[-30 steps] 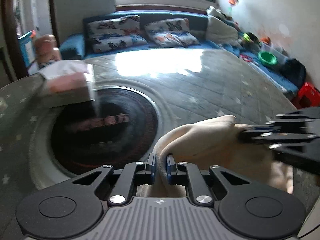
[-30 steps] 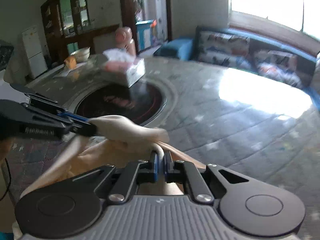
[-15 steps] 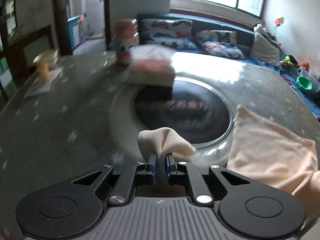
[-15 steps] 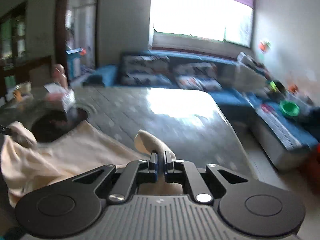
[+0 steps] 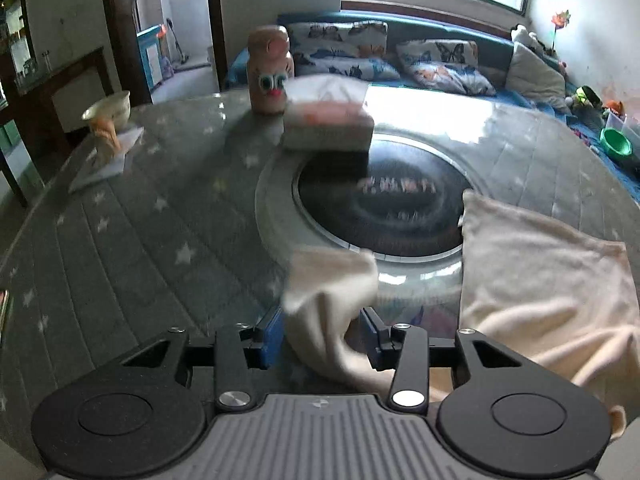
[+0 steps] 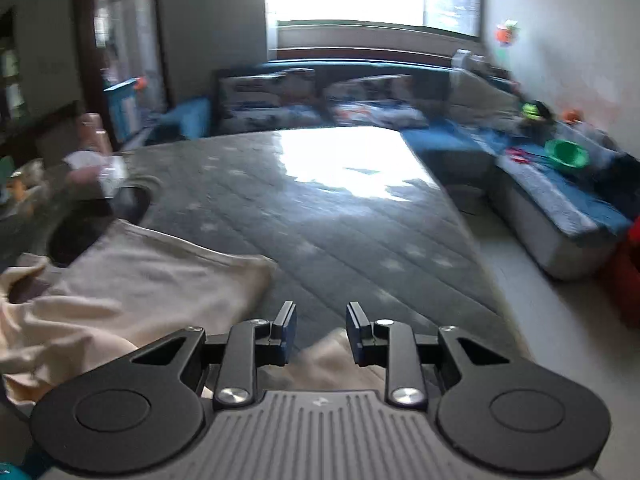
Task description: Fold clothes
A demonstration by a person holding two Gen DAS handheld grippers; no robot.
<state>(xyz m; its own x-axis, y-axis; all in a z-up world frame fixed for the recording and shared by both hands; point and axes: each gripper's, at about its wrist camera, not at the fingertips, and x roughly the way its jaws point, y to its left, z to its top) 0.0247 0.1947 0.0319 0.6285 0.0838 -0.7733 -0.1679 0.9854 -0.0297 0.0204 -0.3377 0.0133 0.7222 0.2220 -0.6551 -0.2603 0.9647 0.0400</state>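
- Where the round table curves toward the near edge, a cream garment lies spread on the grey, star-dotted tabletop, its far corner reaching the rim of the dark glass cooktop set into the middle.
- From the left wrist view, the left gripper has its blue-padded jaws parted wide; a bunched corner of the cream cloth stands up between them, blurred, with a gap showing on the right side, so nothing is pinching it.
- From the right wrist view, the right gripper is likewise spread apart, with bare tabletop visible between the pads and a fold of the same cream garment lying just under and behind the fingers.
- In that view most of the cloth stretches off to the left, rumpled near the edge of the frame.
- Beyond the cooktop a tissue box sits on the cooktop's far rim, with a pink jar with cartoon eyes just behind it.
- Far left on the table stands a pale bowl beside some white paper.
- Behind the table runs a blue sofa with patterned cushions under a bright window; a green basin rests on the side bench.
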